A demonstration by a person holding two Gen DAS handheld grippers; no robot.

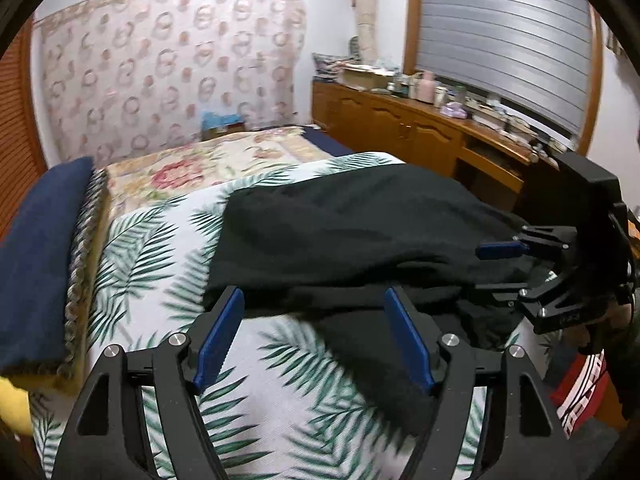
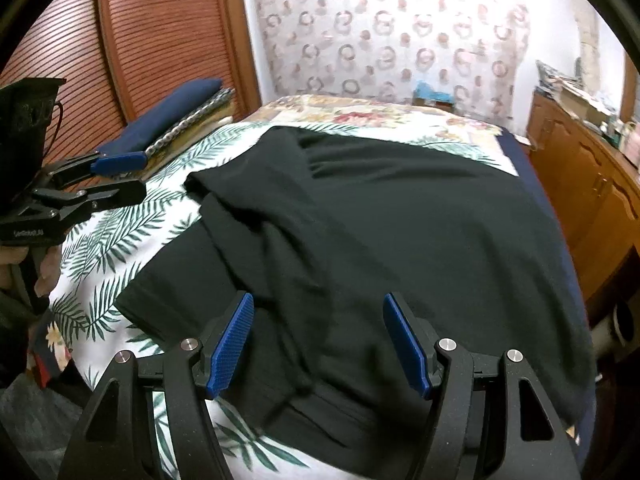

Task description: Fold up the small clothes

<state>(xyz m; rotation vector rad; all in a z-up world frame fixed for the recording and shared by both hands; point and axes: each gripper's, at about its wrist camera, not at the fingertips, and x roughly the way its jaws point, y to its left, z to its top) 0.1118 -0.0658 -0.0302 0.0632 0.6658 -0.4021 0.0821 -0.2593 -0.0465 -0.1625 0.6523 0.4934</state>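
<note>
From your left wrist camera, your left tongs stand wide apart with nothing between the blue pads; they hang just above the near edge of the black garment, whose loose flap trails down toward the camera under the right-hand pad. The garment lies on the leaf-print sheet that covers the near part of the bed, and it looks laid there to give you a flat, soft surface for folding. In this view its long axis runs left to right, from the leaf print toward your right tongs, which sit at its right end, jaws parted, apparently with cloth around them, though whether the pads press on it is too dark to tell. A navy cushion rests at the left side of the bed, well apart from the garment. From your right wrist camera, your right tongs are just as wide open and hold nothing; they hover over the garment's near hem. Here the cloth spreads away from you toward the patterned wall, and a ridge of bunched folds runs slantwise from the upper left corner down to the near edge, so it is not yet flat. Your left tongs show at the left, open, over bare sheet just beside the garment's corner, probably set there to take that edge.
</note>
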